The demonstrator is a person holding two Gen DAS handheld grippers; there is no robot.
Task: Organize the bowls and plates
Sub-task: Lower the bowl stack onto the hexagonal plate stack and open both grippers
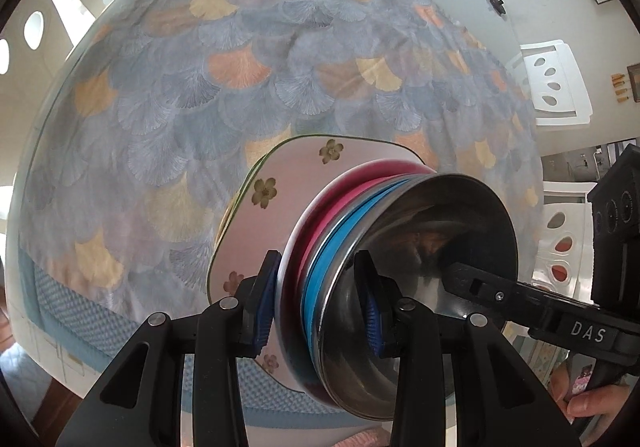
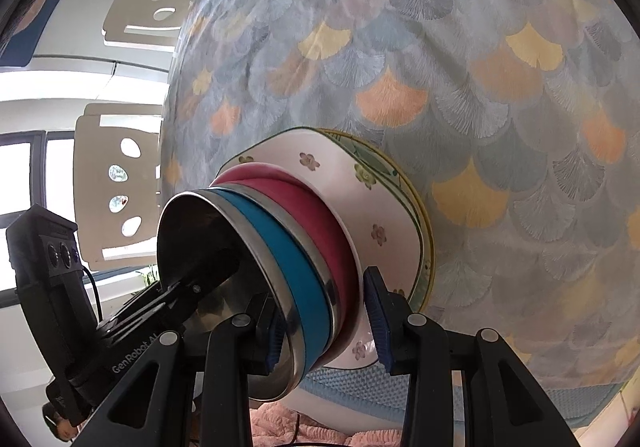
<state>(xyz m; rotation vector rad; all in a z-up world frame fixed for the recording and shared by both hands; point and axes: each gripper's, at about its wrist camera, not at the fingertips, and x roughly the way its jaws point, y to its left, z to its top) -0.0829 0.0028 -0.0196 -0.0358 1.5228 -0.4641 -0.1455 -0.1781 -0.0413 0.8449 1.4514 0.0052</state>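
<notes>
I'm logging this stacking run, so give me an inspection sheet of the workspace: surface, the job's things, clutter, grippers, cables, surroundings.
Surface: table under a fan-patterned cloth.
Job's things: steel bowl with a blue band nested in a red bowl, on floral plates, one stack.
Clutter: nothing seen.
Grippers: left gripper straddles both bowl rims, one finger inside the steel bowl; right gripper does the same from the opposite side. Whether the pads clamp cannot be told.
Cables: black cable at the other gripper's body.
Surroundings: white chairs and a window.
</notes>
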